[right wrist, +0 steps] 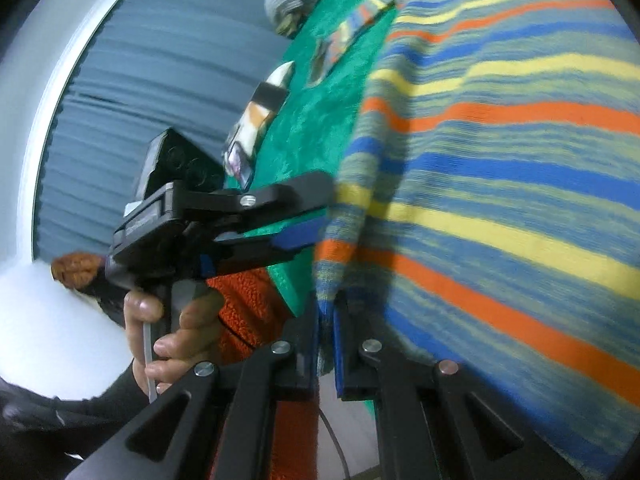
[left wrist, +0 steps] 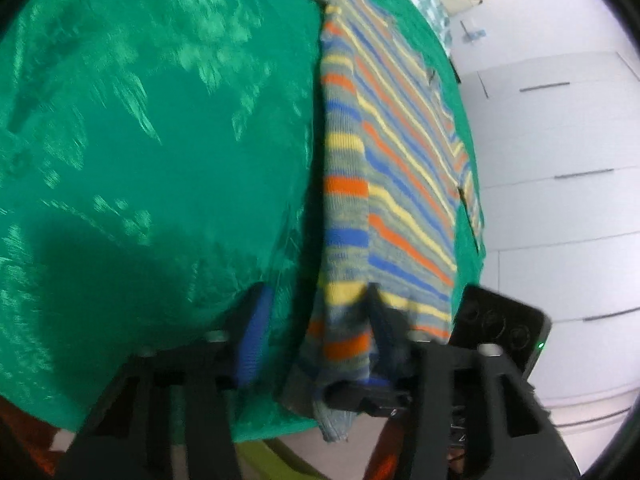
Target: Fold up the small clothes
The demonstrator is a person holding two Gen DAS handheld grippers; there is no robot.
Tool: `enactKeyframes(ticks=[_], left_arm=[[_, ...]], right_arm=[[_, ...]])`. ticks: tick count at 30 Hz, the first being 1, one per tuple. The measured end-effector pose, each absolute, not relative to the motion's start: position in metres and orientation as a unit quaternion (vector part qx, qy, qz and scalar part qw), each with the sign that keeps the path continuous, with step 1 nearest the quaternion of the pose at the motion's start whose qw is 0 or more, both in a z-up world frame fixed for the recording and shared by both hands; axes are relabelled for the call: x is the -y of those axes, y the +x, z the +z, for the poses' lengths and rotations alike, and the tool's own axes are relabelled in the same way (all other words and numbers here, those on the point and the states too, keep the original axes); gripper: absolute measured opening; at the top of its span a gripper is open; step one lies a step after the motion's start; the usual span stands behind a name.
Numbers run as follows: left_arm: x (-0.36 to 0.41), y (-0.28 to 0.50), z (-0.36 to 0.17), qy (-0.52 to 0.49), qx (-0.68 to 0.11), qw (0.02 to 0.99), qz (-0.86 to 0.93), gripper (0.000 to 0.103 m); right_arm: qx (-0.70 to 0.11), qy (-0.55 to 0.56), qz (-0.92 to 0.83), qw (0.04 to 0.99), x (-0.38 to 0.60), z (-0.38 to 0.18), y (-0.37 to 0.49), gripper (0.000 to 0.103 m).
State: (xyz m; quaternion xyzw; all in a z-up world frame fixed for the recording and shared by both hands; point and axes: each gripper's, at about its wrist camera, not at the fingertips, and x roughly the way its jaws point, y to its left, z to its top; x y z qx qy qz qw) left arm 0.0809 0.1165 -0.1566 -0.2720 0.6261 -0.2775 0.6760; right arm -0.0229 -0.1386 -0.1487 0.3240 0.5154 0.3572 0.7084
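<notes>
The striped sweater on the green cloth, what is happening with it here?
A person holding a pair of tongs in each hand is folding a striped sweater laid on a green cloth. The right tongs are shut on the sweater's near edge. The left tongs stand open at that edge, with fabric between the fingers, one of them under the knit. The fold is not yet made; most of the sweater lies flat.

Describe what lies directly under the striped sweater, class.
The striped sweater lies on a green cloth, which shows all around it. What the cloth itself covers cannot be seen. Both grippers, left and right, work at its hem.
</notes>
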Motion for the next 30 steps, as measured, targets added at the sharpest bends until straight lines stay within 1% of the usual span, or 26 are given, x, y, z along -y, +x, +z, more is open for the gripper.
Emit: enactKeyframes(ticks=[1,2,3,4,5,6,7,10,12,13,15,16,17,18,19,20,21,23,24,25,26,27,28,30], left_arm=[[-0.115,0.080,-0.159,-0.270,-0.629,0.672,-0.281,0.006],[-0.114,0.079,-0.159,-0.266,-0.631,0.672,-0.282,0.006],[-0.117,0.077,-0.157,-0.259,-0.627,0.681,-0.276,0.005],[-0.120,0.078,-0.152,-0.248,-0.622,0.693,-0.266,0.005],[-0.125,0.079,-0.148,-0.244,-0.616,0.703,-0.257,0.005],[-0.133,0.081,-0.143,-0.240,-0.609,0.716,-0.243,0.005],[-0.140,0.083,-0.140,-0.234,-0.606,0.723,-0.234,0.005],[-0.153,0.088,-0.143,-0.218,-0.613,0.728,-0.215,0.006],[-0.152,0.088,-0.145,-0.165,-0.618,0.748,-0.178,0.003],[-0.153,0.088,-0.147,-0.167,-0.618,0.747,-0.180,0.001],[-0.154,0.086,-0.149,-0.191,-0.623,0.733,-0.196,0.002],[-0.153,0.083,-0.149,-0.195,-0.627,0.726,-0.203,0.004],[-0.153,0.079,-0.149,-0.194,-0.628,0.725,-0.206,0.017],[-0.153,0.076,-0.149,-0.192,-0.629,0.724,-0.207,0.027],[-0.155,0.072,-0.148,-0.194,-0.629,0.723,-0.210,0.045],[-0.154,0.070,-0.148,-0.196,-0.628,0.723,-0.212,0.052],[-0.151,0.068,-0.148,-0.193,-0.629,0.722,-0.215,0.052],[-0.139,0.065,-0.145,-0.161,-0.634,0.724,-0.221,0.049],[-0.135,0.063,-0.143,-0.143,-0.636,0.725,-0.223,0.043],[-0.120,0.063,-0.144,-0.114,-0.640,0.725,-0.225,0.014],[-0.114,0.060,-0.146,-0.097,-0.646,0.722,-0.229,0.004],[-0.110,0.057,-0.146,-0.085,-0.646,0.724,-0.227,0.003],[-0.107,0.055,-0.144,-0.065,-0.641,0.733,-0.220,0.002],[-0.106,0.051,-0.140,-0.042,-0.637,0.741,-0.205,0.001]], right_arm=[[-0.514,0.314,0.356,0.714,0.137,-0.146,-0.023,0.008],[-0.514,0.308,0.351,0.720,0.136,-0.147,-0.018,0.011],[-0.513,0.296,0.340,0.730,0.135,-0.144,-0.019,0.011],[-0.515,0.290,0.335,0.734,0.132,-0.143,-0.019,0.015],[-0.520,0.284,0.327,0.736,0.134,-0.143,-0.020,0.027],[-0.523,0.280,0.319,0.739,0.140,-0.142,-0.022,0.032],[-0.524,0.275,0.312,0.743,0.149,-0.139,-0.025,0.035],[-0.521,0.241,0.283,0.768,0.178,-0.120,-0.041,0.037],[-0.524,0.216,0.244,0.787,0.207,-0.110,-0.053,0.039],[-0.524,0.211,0.216,0.797,0.226,-0.105,-0.062,0.039],[-0.524,0.214,0.156,0.810,0.267,-0.095,-0.079,0.039],[-0.523,0.217,0.131,0.814,0.283,-0.092,-0.088,0.040],[-0.523,0.219,0.099,0.818,0.300,-0.088,-0.096,0.041],[-0.523,0.222,0.059,0.821,0.323,-0.084,-0.109,0.043],[-0.526,0.225,0.032,0.819,0.338,-0.083,-0.117,0.047],[-0.532,0.230,0.014,0.815,0.345,-0.086,-0.118,0.048],[-0.541,0.235,0.006,0.807,0.351,-0.089,-0.120,0.048],[-0.561,0.233,0.008,0.794,0.352,-0.096,-0.124,0.048],[-0.578,0.221,0.017,0.785,0.345,-0.104,-0.122,0.048],[-0.596,0.205,0.022,0.776,0.340,-0.112,-0.121,0.048],[-0.606,0.190,0.025,0.772,0.334,-0.117,-0.119,0.045],[-0.613,0.174,0.020,0.771,0.330,-0.120,-0.117,0.037],[-0.616,0.168,0.017,0.770,0.329,-0.119,-0.115,0.006],[-0.619,0.177,0.012,0.765,0.334,-0.116,-0.113,0.005]])
